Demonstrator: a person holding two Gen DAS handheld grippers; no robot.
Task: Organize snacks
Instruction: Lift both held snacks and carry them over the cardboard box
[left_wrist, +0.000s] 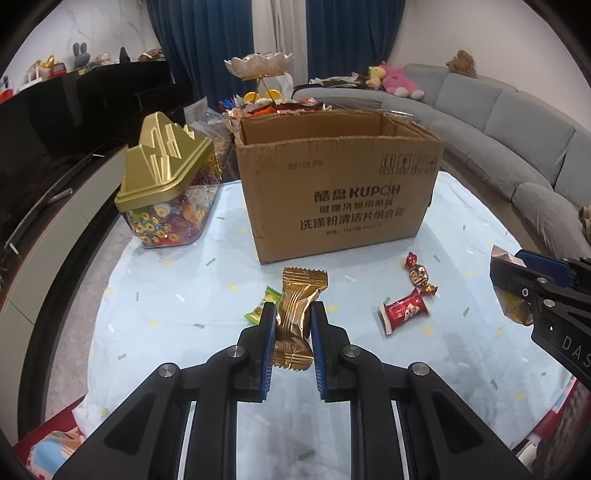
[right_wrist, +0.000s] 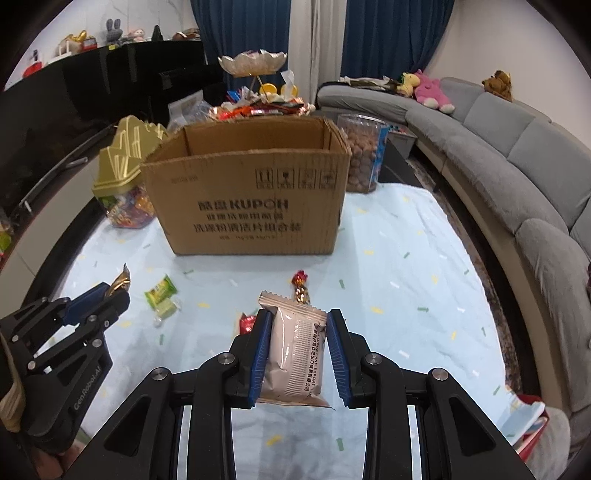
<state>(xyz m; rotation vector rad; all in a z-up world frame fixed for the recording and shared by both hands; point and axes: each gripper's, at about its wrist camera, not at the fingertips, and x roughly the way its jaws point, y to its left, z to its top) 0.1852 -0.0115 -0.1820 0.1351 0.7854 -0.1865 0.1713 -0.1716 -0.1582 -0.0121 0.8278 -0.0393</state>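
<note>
On the pale blue cloth (left_wrist: 177, 332), left gripper (left_wrist: 293, 325) pinches a ribbed gold packet (left_wrist: 297, 314), right gripper (right_wrist: 298, 343) a silvery-white packet (right_wrist: 297, 354).

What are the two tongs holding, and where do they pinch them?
Left tongs pinch the gold snack packet around its middle; right tongs pinch the silver snack packet by its sides.

Even, soft indoor light; faint shadows on the tablecloth (left_wrist: 184, 314). Strong fisheye bending and dark vignette at edges. Centre sharp, far sofa (right_wrist: 517, 158) slightly soft.
</note>
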